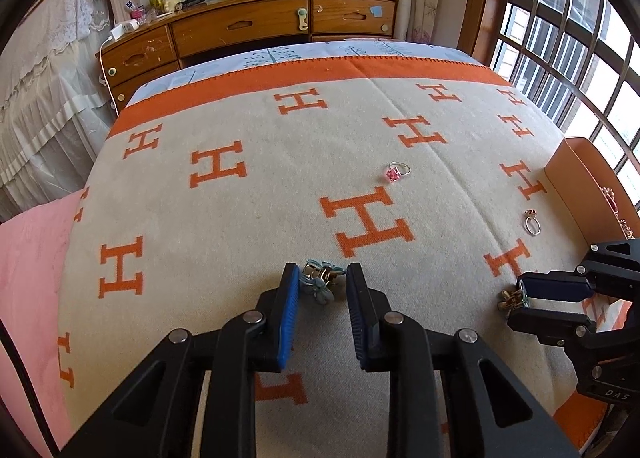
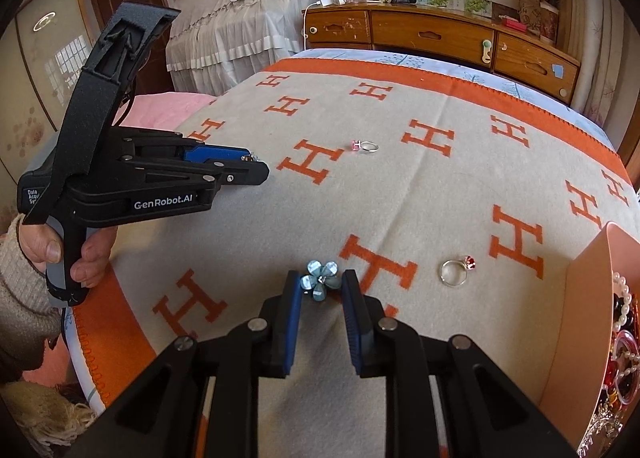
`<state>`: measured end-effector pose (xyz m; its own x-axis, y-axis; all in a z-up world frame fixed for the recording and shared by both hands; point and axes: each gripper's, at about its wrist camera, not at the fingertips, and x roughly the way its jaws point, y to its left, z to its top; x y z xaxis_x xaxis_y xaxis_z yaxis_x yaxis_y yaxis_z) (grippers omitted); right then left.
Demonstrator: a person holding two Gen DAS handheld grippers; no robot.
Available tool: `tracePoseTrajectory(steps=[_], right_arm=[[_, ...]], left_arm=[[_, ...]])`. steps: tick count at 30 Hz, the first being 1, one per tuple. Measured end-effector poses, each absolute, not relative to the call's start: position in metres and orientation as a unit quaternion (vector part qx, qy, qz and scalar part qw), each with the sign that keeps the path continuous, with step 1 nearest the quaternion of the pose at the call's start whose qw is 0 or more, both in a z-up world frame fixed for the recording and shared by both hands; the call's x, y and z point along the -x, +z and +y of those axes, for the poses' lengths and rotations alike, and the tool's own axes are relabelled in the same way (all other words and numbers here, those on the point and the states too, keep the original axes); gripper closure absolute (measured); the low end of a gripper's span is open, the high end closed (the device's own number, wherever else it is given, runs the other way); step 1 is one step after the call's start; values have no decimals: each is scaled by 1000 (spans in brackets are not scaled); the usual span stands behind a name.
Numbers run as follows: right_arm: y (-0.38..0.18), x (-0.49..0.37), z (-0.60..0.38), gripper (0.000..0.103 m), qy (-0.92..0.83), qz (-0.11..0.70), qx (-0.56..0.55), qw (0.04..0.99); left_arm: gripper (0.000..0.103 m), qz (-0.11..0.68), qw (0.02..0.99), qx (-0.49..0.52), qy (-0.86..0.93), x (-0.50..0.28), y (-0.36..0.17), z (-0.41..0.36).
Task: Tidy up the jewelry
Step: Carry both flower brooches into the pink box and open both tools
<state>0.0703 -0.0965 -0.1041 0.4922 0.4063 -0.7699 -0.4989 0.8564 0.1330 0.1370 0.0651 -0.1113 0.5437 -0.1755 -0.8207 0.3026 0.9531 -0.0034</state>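
Observation:
Two blue flower earrings lie on the beige blanket with orange H marks. In the left wrist view one earring (image 1: 320, 282) sits between the open jaws of my left gripper (image 1: 322, 278). In the right wrist view the other flower earring (image 2: 320, 281) sits between the open jaws of my right gripper (image 2: 321, 282). Neither is squeezed. A ring with a pink stone (image 1: 396, 171) lies mid-blanket; it also shows in the right wrist view (image 2: 365, 145). A ring with a red stone (image 1: 532, 221) lies near the orange box (image 1: 580, 177), and shows in the right wrist view (image 2: 456, 270).
The orange box (image 2: 580, 318) at the right holds pearl strands and other jewelry (image 2: 622, 322). A pink cloth (image 1: 32, 258) lies at the bed's left. A wooden dresser (image 1: 248, 25) stands behind the bed, a barred window (image 1: 580, 37) at right.

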Motion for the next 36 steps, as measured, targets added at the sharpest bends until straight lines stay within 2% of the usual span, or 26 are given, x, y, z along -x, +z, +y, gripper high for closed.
tracePoseTrajectory(steps=[12, 25, 36], right_arm=[[-85, -50, -122, 83, 258, 403, 2, 878], [-37, -2, -234, 83, 170, 322, -79, 928], [-43, 9, -310, 83, 70, 331, -90, 937]], left_arm=[[81, 438, 882, -56, -167, -100, -78, 34], [81, 401, 876, -78, -256, -62, -20, -76], [81, 421, 849, -111, -301, -67, -35, -176]])
